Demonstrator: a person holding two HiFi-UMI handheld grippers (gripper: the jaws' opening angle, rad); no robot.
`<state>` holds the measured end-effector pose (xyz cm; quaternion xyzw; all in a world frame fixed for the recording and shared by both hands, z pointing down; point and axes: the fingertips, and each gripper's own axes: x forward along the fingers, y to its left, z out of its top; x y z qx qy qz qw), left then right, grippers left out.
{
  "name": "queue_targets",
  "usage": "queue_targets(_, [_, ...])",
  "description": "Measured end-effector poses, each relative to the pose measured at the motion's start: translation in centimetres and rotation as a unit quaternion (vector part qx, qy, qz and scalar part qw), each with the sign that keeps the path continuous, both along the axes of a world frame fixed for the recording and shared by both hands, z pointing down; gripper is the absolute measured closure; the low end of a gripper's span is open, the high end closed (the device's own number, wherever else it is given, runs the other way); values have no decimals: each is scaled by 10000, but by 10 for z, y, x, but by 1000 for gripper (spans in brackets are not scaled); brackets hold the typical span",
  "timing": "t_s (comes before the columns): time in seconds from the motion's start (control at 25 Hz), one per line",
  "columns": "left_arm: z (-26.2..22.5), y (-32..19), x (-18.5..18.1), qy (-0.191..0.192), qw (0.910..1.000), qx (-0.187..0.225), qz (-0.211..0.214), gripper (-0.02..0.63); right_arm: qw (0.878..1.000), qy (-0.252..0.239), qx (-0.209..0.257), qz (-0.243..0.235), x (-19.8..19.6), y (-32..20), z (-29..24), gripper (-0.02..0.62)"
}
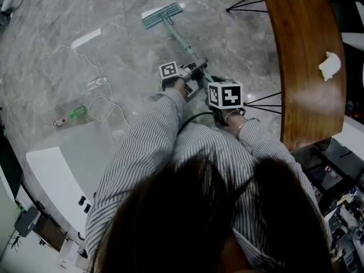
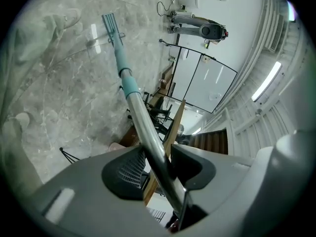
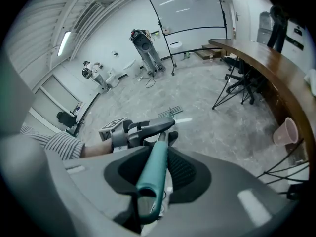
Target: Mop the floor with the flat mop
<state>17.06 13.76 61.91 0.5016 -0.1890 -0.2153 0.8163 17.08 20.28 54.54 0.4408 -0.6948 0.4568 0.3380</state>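
Observation:
The flat mop has a teal-and-white head (image 1: 162,15) lying on the grey marble floor ahead of me, also seen far off as the mop head (image 2: 110,22) and the mop head (image 3: 170,113). Its pole (image 1: 183,42) slants back toward me. My left gripper (image 1: 193,71) is shut on the silver pole (image 2: 148,132) lower down. My right gripper (image 1: 219,98) is shut on the teal handle end (image 3: 154,172), just behind the left gripper (image 3: 143,130). Both marker cubes sit close together over the pole.
A curved wooden counter (image 1: 307,56) runs along the right with a crumpled white cloth (image 1: 330,65) on it; black chair legs (image 1: 250,4) stand beside it. White cables (image 1: 102,104), a white strip (image 1: 85,38) and a green item (image 1: 78,112) lie at left near a white unit (image 1: 60,175).

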Motion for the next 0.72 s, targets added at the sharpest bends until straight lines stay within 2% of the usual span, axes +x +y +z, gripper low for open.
queue_targets(0.16, [7, -58, -38, 114, 9998, -32, 166, 448, 10000, 38, 0, 7, -40, -58, 7, 480])
queue_targets(0.32, [14, -132, -85, -122, 9978, 157, 636, 443, 9999, 78, -58, 93, -88, -133, 8, 480])
queue_targets(0.56, [8, -245, -156, -190, 9963, 77, 838, 442, 9995, 37, -68, 294, -161, -249, 0, 480])
queue_targets(0.72, [8, -321, -200, -248, 9949, 205, 954, 437, 9991, -2, -82, 417, -206, -325, -2, 480])
